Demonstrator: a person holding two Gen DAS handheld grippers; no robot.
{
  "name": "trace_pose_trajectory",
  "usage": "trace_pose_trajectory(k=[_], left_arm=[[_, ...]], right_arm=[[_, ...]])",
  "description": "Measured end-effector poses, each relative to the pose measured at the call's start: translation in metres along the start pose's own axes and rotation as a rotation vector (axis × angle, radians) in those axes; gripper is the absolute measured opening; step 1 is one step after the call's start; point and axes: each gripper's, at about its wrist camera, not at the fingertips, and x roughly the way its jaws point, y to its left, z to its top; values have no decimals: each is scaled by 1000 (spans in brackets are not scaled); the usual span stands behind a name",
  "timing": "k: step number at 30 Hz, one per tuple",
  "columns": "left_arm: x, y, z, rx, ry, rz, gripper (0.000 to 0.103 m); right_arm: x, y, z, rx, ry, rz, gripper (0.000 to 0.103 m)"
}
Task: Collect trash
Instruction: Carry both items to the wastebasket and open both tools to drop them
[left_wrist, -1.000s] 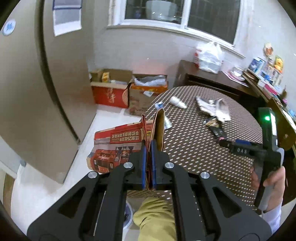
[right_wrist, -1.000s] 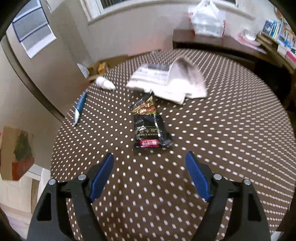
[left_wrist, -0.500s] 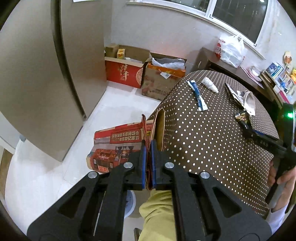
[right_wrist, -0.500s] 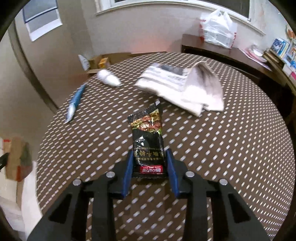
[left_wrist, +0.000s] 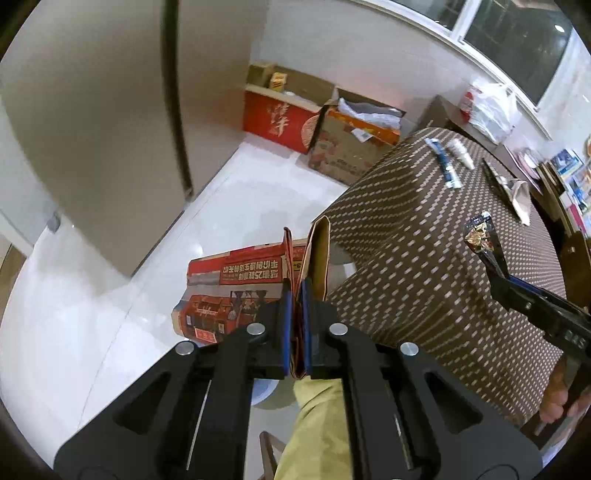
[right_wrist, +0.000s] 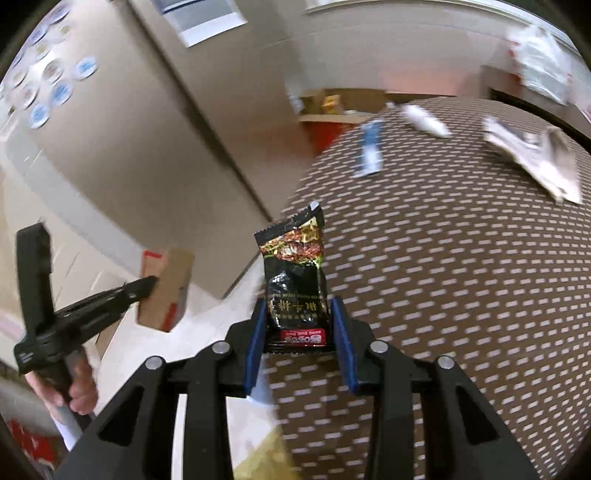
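My right gripper (right_wrist: 299, 328) is shut on a black snack wrapper (right_wrist: 293, 273) and holds it lifted off the dotted brown table (right_wrist: 461, 277), near its left edge. The wrapper also shows in the left wrist view (left_wrist: 482, 240), with the right gripper (left_wrist: 496, 275) below it. My left gripper (left_wrist: 295, 321) is shut on the rim of a red and brown cardboard box (left_wrist: 236, 288), held beside the table over the floor. The box also shows in the right wrist view (right_wrist: 166, 291).
On the table lie a blue tube (right_wrist: 369, 151), a white crumpled piece (right_wrist: 424, 120) and a folded newspaper (right_wrist: 535, 162). Open cardboard boxes (left_wrist: 321, 125) stand on the floor by the wall. A grey fridge (left_wrist: 110, 110) stands at the left.
My right gripper closed on the wrapper, lifted it off the table and carried it left toward the box. The left gripper keeps its hold on the box.
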Motion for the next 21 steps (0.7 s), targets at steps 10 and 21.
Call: trace_pose_trajectory(k=[10,21], left_arm=[[21,55,-41,-104,89,50,17],[8,105,-82,-196,69,64,53]], right_arm=[[37,80,-13,-117,82,68,35],[88,126,-41,-214,173,19,35]])
